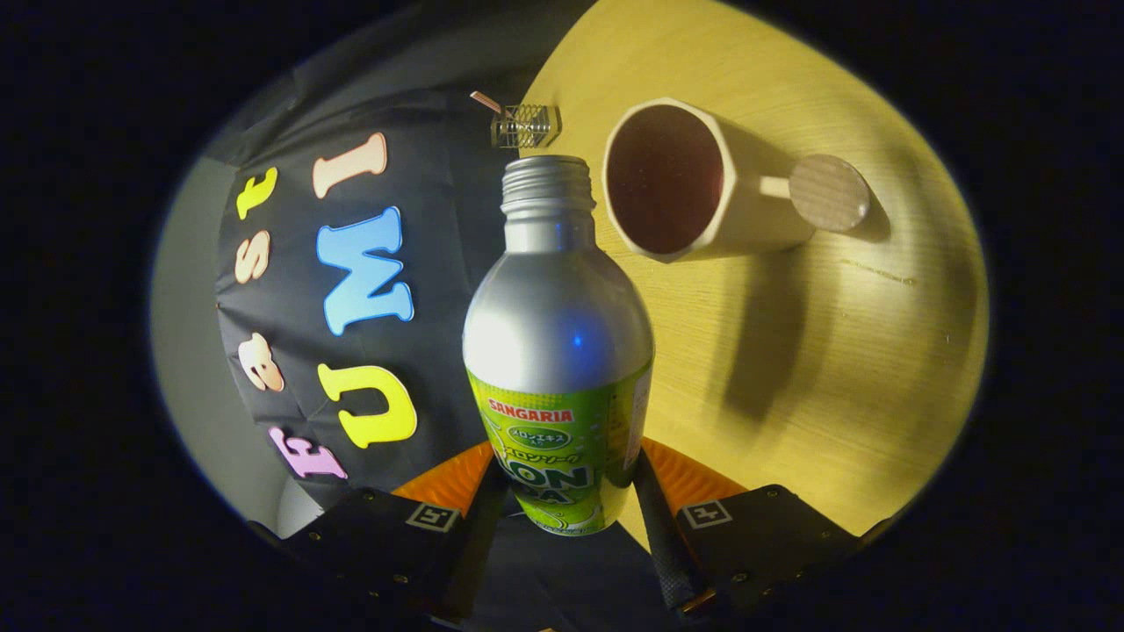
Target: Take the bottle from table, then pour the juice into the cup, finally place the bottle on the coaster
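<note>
A silver bottle [558, 333] with a green label sits between my fingers, and my gripper [566, 505] is shut on its lower body. The cap is off and the threaded neck points forward. The whole scene is rolled sideways, so the bottle is tipped relative to the table. Just beyond the neck and to its right stands a beige faceted cup [746, 219] on the wooden table [834, 369]. Its mouth faces me and its inside looks dark. A round wooden disc [828, 191] sticks out from the cup's side on a short stub. No stream shows between bottle and cup.
A small wire-frame object [525, 125] stands at the table's far edge, just beyond the bottle's mouth. The black booth cloth hangs behind the table on the bottle's left. Bare tabletop stretches on the near side of the cup.
</note>
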### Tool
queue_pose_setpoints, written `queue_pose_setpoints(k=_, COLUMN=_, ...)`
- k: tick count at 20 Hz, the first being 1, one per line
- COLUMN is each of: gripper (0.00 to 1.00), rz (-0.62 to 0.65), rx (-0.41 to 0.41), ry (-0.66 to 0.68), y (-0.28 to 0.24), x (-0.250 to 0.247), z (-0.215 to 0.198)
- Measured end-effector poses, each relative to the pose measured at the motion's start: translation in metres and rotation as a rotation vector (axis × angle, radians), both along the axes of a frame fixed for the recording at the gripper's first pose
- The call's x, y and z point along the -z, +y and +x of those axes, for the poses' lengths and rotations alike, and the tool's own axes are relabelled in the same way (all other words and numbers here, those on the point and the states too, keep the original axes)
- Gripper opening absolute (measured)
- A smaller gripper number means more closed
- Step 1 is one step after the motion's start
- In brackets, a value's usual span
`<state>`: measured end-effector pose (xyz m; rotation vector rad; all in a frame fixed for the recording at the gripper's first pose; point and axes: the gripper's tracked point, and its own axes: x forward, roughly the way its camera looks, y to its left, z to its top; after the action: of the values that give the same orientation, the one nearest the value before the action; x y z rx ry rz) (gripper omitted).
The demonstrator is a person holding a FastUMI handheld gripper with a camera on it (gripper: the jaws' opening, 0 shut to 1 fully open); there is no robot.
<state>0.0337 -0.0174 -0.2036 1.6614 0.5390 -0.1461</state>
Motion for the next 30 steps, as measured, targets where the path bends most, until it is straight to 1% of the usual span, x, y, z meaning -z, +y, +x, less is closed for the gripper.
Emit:
queue_pose_setpoints(k=4, gripper=0.77, rz=-0.207, rx=-0.040, ry=-0.011, y=-0.006, x=0.014, z=0.001)
queue_pose_setpoints(k=8, gripper=0.77, rz=-0.392, rx=-0.064, ry=-0.012, y=-0.016, x=0.027, z=-0.003)
queue_pose_setpoints(k=13, gripper=0.77, rz=-0.658, rx=-0.132, ry=-0.006, y=-0.022, x=0.039, z=0.001)
queue_pose_setpoints(k=20, gripper=0.77, rz=-0.941, rx=-0.197, ry=-0.016, y=-0.015, x=0.037, z=0.018)
queue_pose_setpoints(k=22, gripper=0.77, rz=-0.998, rx=-0.216, ry=-0.023, y=-0.011, x=0.037, z=0.025)
queue_pose_setpoints(k=25, gripper=0.77, rz=-1.077, rx=-0.224, ry=-0.015, y=-0.007, x=0.042, z=0.037)
queue_pose_setpoints(k=30, gripper=0.77, rz=-1.203, rx=-0.247, ry=-0.010, y=-0.007, x=0.047, z=0.065)
